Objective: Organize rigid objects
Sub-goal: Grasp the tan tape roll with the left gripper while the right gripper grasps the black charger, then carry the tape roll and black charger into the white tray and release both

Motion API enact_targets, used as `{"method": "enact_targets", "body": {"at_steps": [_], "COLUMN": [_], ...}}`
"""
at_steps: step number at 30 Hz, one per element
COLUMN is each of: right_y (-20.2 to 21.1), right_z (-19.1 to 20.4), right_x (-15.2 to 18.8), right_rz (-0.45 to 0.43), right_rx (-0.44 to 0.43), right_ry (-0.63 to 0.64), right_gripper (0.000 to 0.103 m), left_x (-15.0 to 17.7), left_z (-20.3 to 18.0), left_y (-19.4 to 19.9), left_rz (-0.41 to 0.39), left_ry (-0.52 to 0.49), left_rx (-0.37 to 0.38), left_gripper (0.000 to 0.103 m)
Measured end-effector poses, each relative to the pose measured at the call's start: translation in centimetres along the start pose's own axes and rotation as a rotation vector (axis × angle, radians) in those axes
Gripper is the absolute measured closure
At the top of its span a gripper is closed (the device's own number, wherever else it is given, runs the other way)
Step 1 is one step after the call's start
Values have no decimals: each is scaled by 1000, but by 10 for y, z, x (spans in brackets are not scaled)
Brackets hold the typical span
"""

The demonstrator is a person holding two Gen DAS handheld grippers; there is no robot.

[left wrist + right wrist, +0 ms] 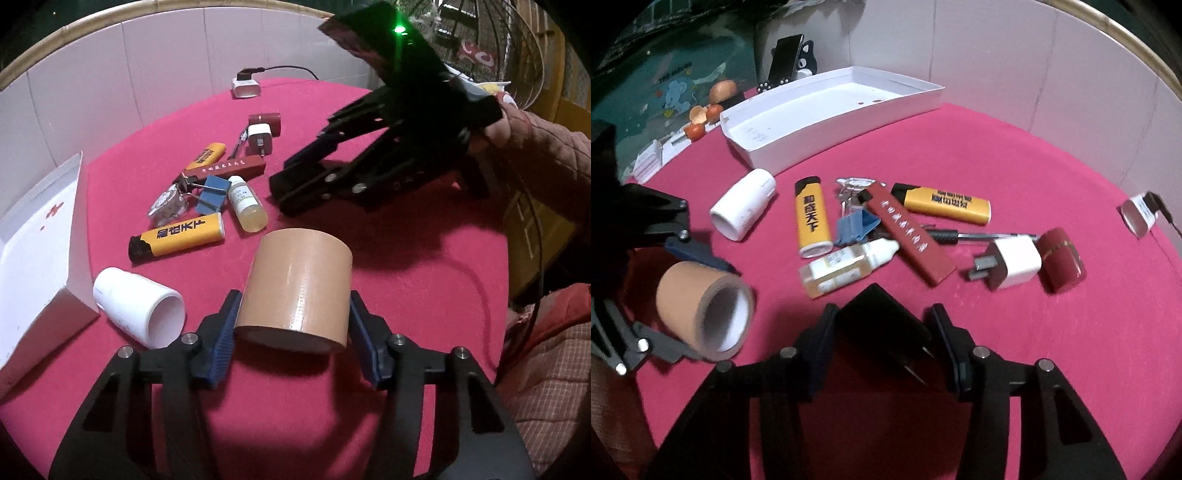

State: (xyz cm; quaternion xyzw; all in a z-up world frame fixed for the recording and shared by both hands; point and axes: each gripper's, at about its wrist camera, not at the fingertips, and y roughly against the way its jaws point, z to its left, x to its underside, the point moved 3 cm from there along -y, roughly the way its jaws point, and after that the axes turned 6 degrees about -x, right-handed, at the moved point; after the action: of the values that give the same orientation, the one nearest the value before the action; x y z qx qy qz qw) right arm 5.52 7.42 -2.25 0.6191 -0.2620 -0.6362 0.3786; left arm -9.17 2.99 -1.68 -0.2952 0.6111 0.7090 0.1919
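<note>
- The left hand-held gripper (291, 332) clamps a roll of tan tape (295, 291) between its blue pads, lifted above the red desk (388, 266); in the right wrist view the roll (701, 306) shows its hollow white core, with the left hand-held gripper (676, 295) around it at the left edge.
- The right hand-held gripper (879, 339) grips a black plug adapter (882, 325) whose two metal prongs point down and to the right; from the left wrist view the right hand-held gripper (291, 184) hangs over the desk, its fingers close together, the adapter not clearly made out there.
- A white tray (827, 114) sits at the far edge of the desk; it holds nothing that can be seen.
- A white tube (742, 210) lies on its side near the tray; just beside it a yellow lighter (810, 218) lies lengthwise.
- A heap sits mid-desk: a blue binder clip (855, 229), a small bottle of yellowish liquid (846, 267), a dark red box (908, 234) lying slantwise, a second yellow lighter (942, 203) behind it; a pen (975, 235) runs under the box.
- To the right a white charger plug (1012, 266) touches a dark red cylinder (1062, 260).
- Well apart, near the desk's edge, a white charger with a black cable (1141, 214) lies alone.
</note>
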Motion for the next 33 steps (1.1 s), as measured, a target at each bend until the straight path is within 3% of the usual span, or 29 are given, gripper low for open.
{"method": "enact_targets", "body": {"at_steps": [10,17,24,33], "right_y": [42,73,86,81], "right_z": [2,9,20,44], "right_x": [5,-15,-40,-85], "right_rz": [-196,-327,-401,-442], "right_rx": [-10,-11,6,26], "right_ry": [-196,-231,-229,-187], "right_gripper": [54,54,54,54], "left_x": [-6,-24,-35,-19], "left_z": [14,26,63,141], "left_y": [10,41,66,104], "left_rz": [-36,-130,-179,-233], "left_ry": [95,151,292,493], "left_rx": [-29,-106,-266,-460], "left_gripper": [48,48,48,48]}}
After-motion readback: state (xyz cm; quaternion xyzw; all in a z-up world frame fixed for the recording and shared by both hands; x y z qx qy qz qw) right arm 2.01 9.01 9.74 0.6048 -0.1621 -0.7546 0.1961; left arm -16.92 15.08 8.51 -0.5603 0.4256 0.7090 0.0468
